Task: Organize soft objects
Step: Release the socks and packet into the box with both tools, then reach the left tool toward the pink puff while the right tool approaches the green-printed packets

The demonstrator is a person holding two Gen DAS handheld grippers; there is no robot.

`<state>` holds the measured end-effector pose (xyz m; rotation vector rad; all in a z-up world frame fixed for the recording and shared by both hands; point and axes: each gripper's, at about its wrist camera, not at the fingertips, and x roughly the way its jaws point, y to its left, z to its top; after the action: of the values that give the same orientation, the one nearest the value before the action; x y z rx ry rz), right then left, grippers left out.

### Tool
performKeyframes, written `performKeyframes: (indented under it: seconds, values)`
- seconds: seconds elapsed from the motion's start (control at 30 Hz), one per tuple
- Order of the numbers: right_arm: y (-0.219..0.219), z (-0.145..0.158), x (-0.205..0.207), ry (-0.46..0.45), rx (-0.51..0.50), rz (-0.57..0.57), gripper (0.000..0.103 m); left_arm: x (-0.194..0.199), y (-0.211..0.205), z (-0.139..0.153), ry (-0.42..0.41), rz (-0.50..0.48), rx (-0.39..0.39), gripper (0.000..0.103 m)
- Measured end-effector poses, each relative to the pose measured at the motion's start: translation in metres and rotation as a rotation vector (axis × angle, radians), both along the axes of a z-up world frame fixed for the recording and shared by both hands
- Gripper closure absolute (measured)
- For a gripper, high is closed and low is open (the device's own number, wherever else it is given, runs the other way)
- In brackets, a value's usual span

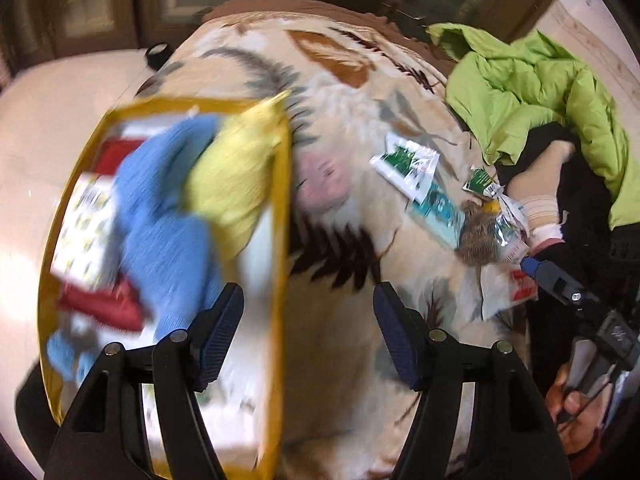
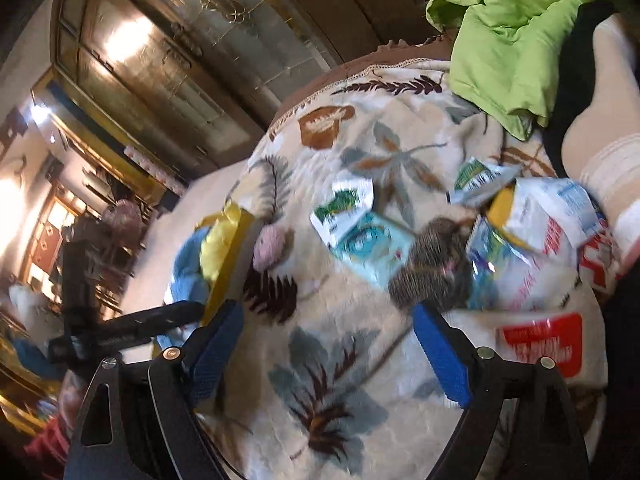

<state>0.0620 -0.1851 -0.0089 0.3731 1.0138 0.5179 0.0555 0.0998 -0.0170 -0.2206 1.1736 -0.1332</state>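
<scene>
On a fleecy cream blanket [image 1: 340,184] printed with brown and grey leaves, soft things and packets lie scattered. Both grippers hang over it with jaws spread wide and nothing between them: the left gripper [image 1: 308,336] just beside a yellow-rimmed basket [image 1: 282,208], the right gripper [image 2: 328,344] nearer a fuzzy grey-brown plush toy [image 2: 432,268].

Only the left wrist view looks into the basket. Inside, a nubby blue cloth [image 1: 160,232] drapes over a yellow cloth [image 1: 228,184], with red and white printed packaging beneath; all of it is motion-blurred. From the right wrist view the basket shows only edge-on, at the blanket's left border.

A small pink knitted ball [image 2: 272,248] rests on the blanket just beside the basket. Further right sits a heap of crinkly plastic sachets [image 2: 360,224], green, teal and white, some touching the plush toy.

Only the right wrist view shows the red-labelled white packet [image 2: 540,344] clearly, plus a glass-fronted wooden cabinet [image 2: 168,64] behind. A puffy lime-green jacket [image 1: 532,88] is bunched at the blanket's far right corner. The person's socked foot [image 1: 536,184] rests beside the sachets.
</scene>
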Motion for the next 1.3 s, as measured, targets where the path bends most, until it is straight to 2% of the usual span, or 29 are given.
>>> performKeyframes:
  seconds: [0.07,0.13,0.2,0.27,0.33,0.5,0.6,0.67,0.73,0.83,0.93,1.0,1.13,1.17,1.3]
  values:
    - [0.006,0.004,0.014,-0.007,0.0,0.003,0.014,0.014,-0.011,-0.003,0.011,-0.015,0.032,0.036]
    - [0.013,0.009,0.032,-0.013,-0.012,0.006,0.013,0.026,-0.02,-0.008,0.028,-0.035,0.009,0.036]
    - [0.021,0.01,0.055,-0.009,-0.067,0.016,0.013,0.034,-0.031,-0.008,0.01,-0.063,0.019,0.036]
    - [0.036,0.003,0.074,0.02,-0.118,0.046,0.013,0.045,-0.042,-0.01,0.0,-0.108,0.014,0.036]
    - [0.044,-0.007,0.091,0.045,-0.164,0.056,0.013,0.056,-0.052,-0.017,0.013,-0.129,0.04,0.036]
    - [0.051,-0.032,0.123,0.106,-0.176,0.044,0.012,0.076,-0.069,-0.028,0.019,-0.167,0.09,0.036]
    - [0.063,-0.046,0.133,0.14,-0.202,0.069,0.011,0.092,-0.074,-0.041,0.04,-0.168,0.128,0.036]
    - [0.075,-0.056,0.139,0.146,-0.259,0.107,0.011,0.096,-0.077,-0.044,0.029,-0.171,0.151,0.035]
    - [0.083,-0.063,0.142,0.152,-0.294,0.134,0.011,0.097,-0.082,-0.043,0.008,-0.181,0.166,0.025]
    - [0.094,-0.073,0.146,0.164,-0.326,0.161,0.011,0.098,-0.092,-0.046,-0.003,-0.19,0.189,0.024]
    - [0.098,-0.075,0.145,0.129,-0.352,0.184,0.011,0.093,-0.102,-0.043,-0.04,-0.216,0.216,0.024]
    - [0.102,-0.077,0.144,0.111,-0.401,0.203,0.015,0.097,-0.099,-0.048,-0.028,-0.193,0.234,0.024]
    - [0.102,-0.074,0.144,0.067,-0.448,0.211,0.033,0.101,-0.081,-0.053,-0.032,-0.147,0.21,0.022]
    - [0.099,-0.073,0.144,0.065,-0.441,0.203,0.033,0.104,-0.077,-0.054,-0.016,-0.15,0.156,0.02]
    - [0.087,-0.072,0.145,0.075,-0.379,0.171,0.037,0.106,-0.079,-0.051,0.002,-0.188,0.091,0.021]
